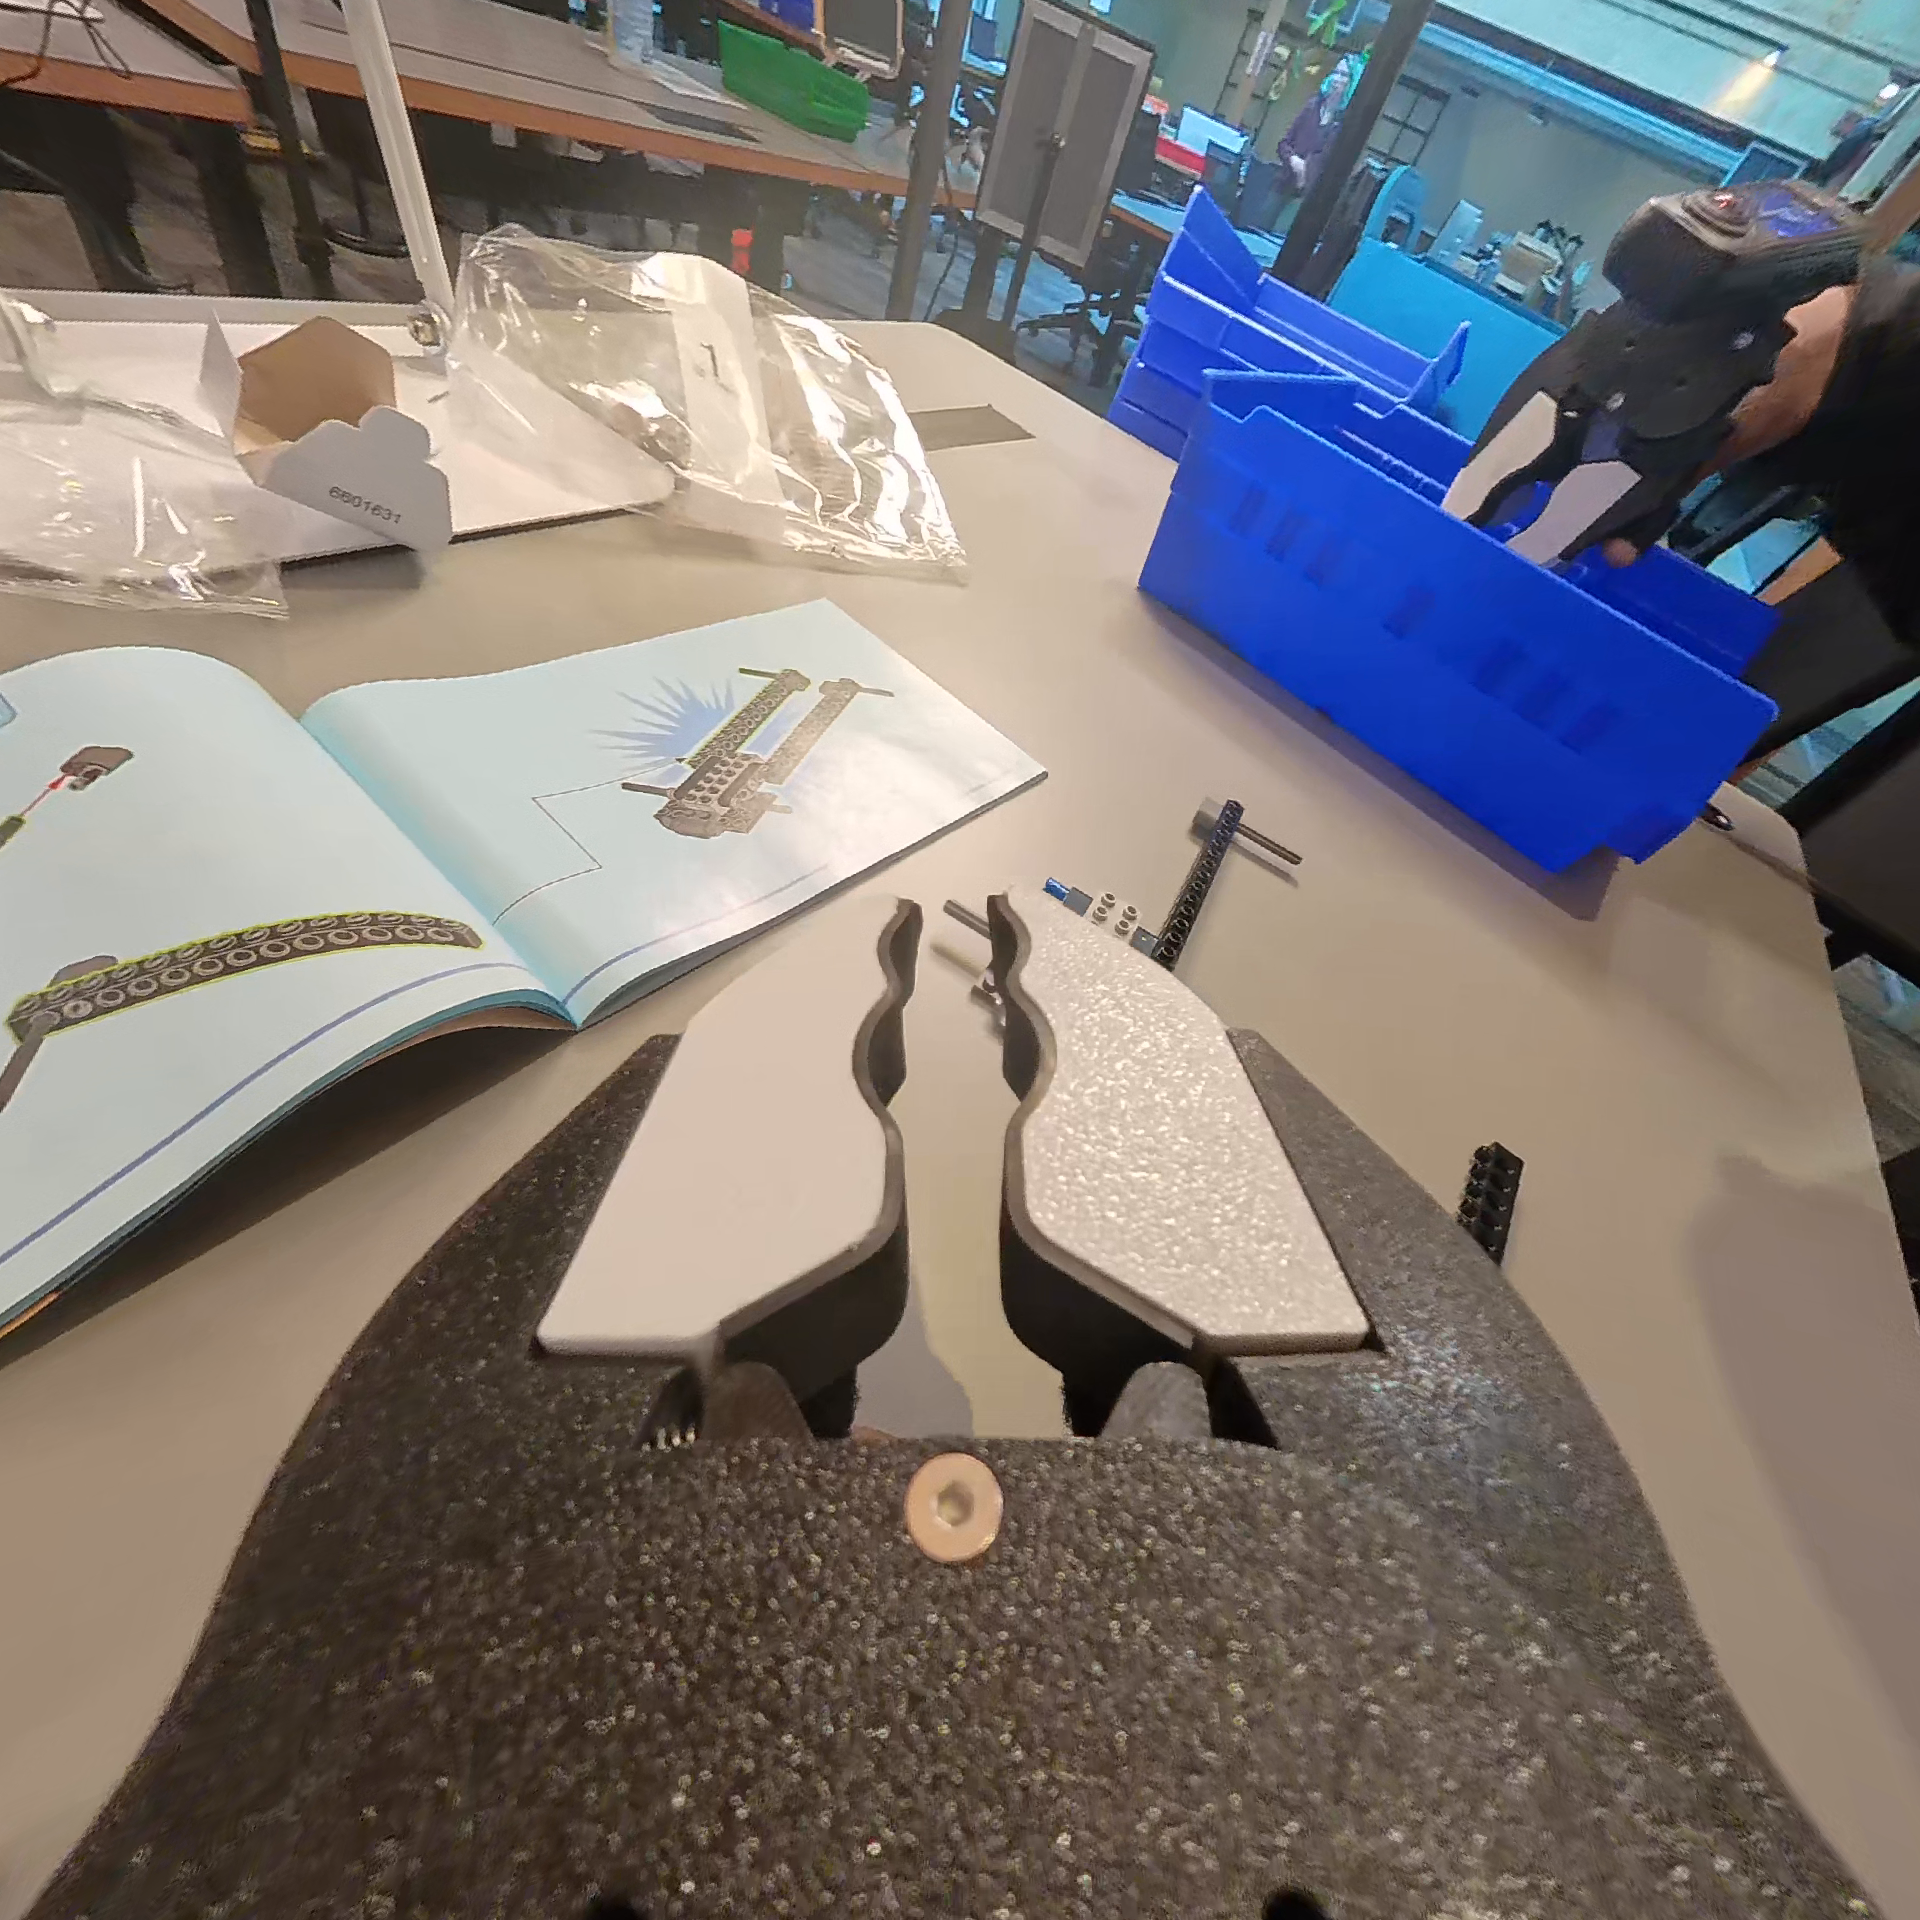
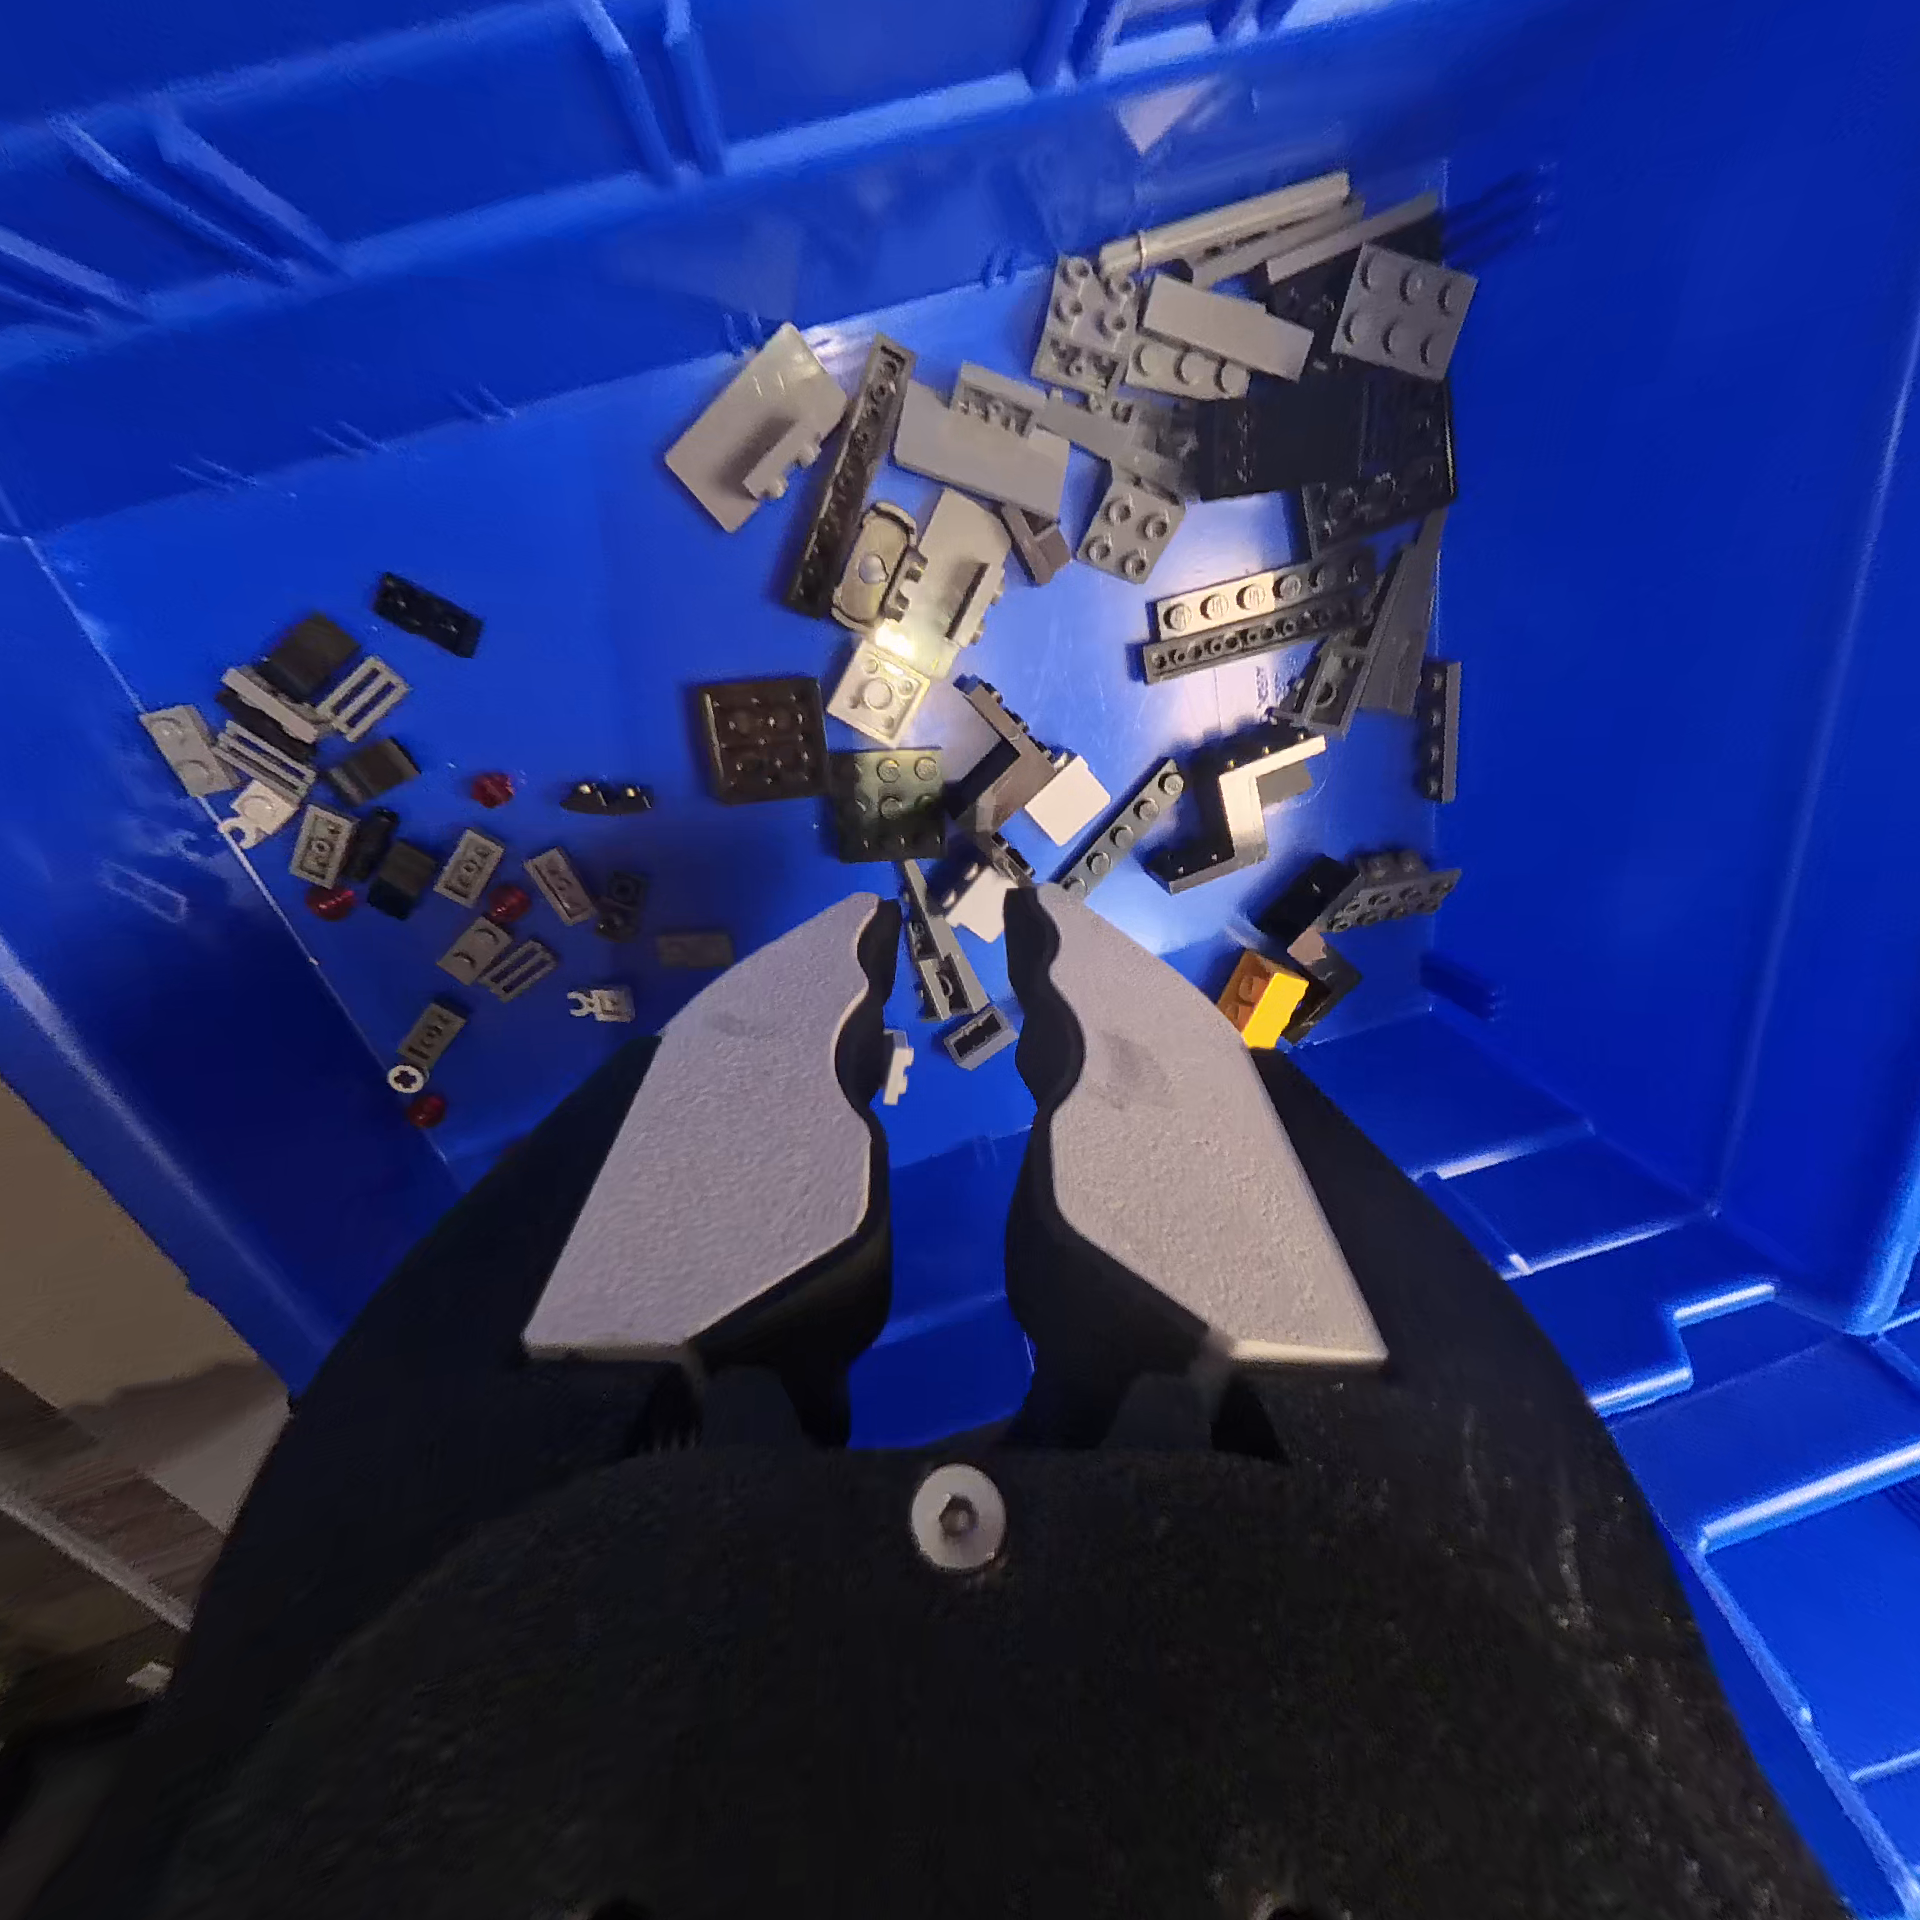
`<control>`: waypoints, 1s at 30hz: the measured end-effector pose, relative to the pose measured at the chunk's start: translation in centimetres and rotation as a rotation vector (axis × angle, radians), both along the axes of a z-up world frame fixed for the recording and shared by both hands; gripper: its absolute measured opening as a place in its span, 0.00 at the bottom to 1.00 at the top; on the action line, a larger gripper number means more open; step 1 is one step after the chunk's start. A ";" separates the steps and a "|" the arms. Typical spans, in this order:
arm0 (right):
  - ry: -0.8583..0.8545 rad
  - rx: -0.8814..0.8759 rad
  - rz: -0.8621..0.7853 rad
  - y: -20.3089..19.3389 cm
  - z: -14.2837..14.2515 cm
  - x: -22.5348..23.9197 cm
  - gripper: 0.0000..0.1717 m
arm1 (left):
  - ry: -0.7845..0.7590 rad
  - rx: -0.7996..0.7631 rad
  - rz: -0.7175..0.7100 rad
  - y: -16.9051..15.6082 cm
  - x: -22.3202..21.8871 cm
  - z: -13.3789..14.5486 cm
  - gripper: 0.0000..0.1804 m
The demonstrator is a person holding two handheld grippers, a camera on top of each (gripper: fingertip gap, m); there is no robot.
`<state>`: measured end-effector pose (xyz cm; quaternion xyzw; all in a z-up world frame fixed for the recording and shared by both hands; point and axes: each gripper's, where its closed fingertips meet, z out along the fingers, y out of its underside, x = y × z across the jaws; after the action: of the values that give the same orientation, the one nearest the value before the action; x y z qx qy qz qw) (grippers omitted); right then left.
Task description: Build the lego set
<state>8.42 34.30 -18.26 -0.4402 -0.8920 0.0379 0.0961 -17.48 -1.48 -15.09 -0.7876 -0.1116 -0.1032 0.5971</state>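
Observation:
My left gripper (image 1: pixel 954 920) hovers low over the grey table (image 1: pixel 1299 1091), open, with bare table showing between its pads. A small brick assembly lies just beyond and under its right finger (image 1: pixel 1132 1049). It has a long black holed beam (image 1: pixel 1205 883), grey studs and a blue pin, and a dark axle (image 1: pixel 964 920) pokes into the gap. My right gripper (image 2: pixel 945 914) is open inside a blue bin (image 2: pixel 416 364), above loose grey, black and white bricks. A narrow grey plate (image 2: pixel 940 966) and a white piece (image 2: pixel 982 899) lie between its tips. The left wrist view shows this gripper at the bin's rim (image 1: pixel 1527 535).
An open instruction booklet (image 1: pixel 520 831) lies left of my left gripper. Clear plastic bags (image 1: pixel 707 395) and a small opened cardboard box (image 1: pixel 322 416) sit behind it. A short black beam (image 1: pixel 1493 1195) lies at the right. More blue bins (image 1: pixel 1299 312) stand behind the near one (image 1: pixel 1455 644). Left tips to right tips: about 45 cm.

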 end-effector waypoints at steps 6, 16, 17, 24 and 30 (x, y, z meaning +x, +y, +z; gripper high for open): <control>0.037 -0.014 0.024 -0.3 0.4 -0.3 0.12 | -0.026 0.029 -0.039 -0.1 0.4 0.3 0.08; 0.099 -0.011 0.035 0.5 1.7 -0.1 0.12 | -0.082 0.109 -0.057 -0.5 0.0 1.2 0.09; 0.100 -0.013 0.041 0.5 1.6 -0.2 0.12 | -0.083 0.115 -0.059 -0.5 0.0 1.3 0.09; 0.133 -0.016 0.088 0.3 1.8 -1.1 0.13 | -0.097 0.132 -0.073 -0.2 0.0 1.5 0.09; 0.210 -0.090 0.172 -1.7 1.5 -4.0 0.13 | -0.099 0.121 -0.061 0.5 -0.2 1.3 0.09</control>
<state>4.40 32.64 -16.80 -0.3596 -0.9088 0.1316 0.1655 -17.71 -0.98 -13.79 -0.7471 -0.1107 -0.1668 0.6339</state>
